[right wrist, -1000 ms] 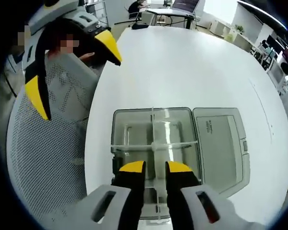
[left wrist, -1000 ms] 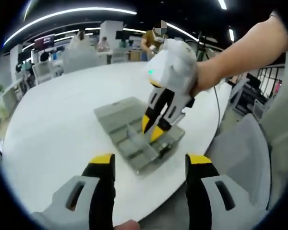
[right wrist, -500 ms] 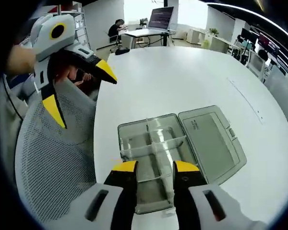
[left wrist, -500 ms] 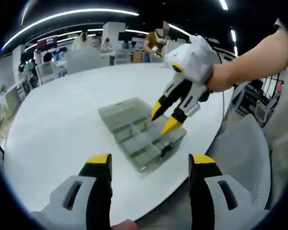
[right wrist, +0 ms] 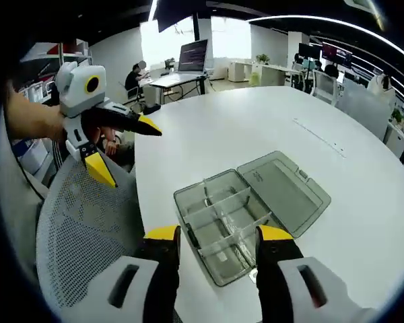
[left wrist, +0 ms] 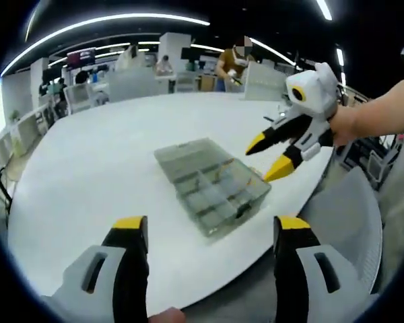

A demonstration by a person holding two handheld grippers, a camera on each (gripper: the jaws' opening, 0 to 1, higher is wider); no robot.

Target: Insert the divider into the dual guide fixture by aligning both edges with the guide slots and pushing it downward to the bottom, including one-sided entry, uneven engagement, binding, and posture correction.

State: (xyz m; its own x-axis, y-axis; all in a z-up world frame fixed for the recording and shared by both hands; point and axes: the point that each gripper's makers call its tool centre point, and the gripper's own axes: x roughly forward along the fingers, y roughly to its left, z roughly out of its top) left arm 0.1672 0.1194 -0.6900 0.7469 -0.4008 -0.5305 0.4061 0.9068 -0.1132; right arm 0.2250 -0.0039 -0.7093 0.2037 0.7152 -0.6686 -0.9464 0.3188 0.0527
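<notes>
1. We are seeing the fixture box (right wrist: 246, 215) lying open on the white desk (right wrist: 256, 121), lid (right wrist: 286, 192) flat beside the tray.
2. We are noting clear dividers (right wrist: 223, 208) standing inside the tray compartments.
3. The left claw (left wrist: 205, 232) is hovering spread and empty, near the desk edge.
4. The right claw (right wrist: 212, 235) is hovering spread and empty above the tray, touching nothing.

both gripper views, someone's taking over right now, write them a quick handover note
Left tongs: open, empty, above the table edge short of the box.
Right tongs: open, empty, above the near end of the box.
Clear organizer box sits on the white table near its edge, lid open flat.
Done, as far as visible: dividers stand inside the box.
Left: check that both divider edges are fully seated; the views cannot settle that.
</notes>
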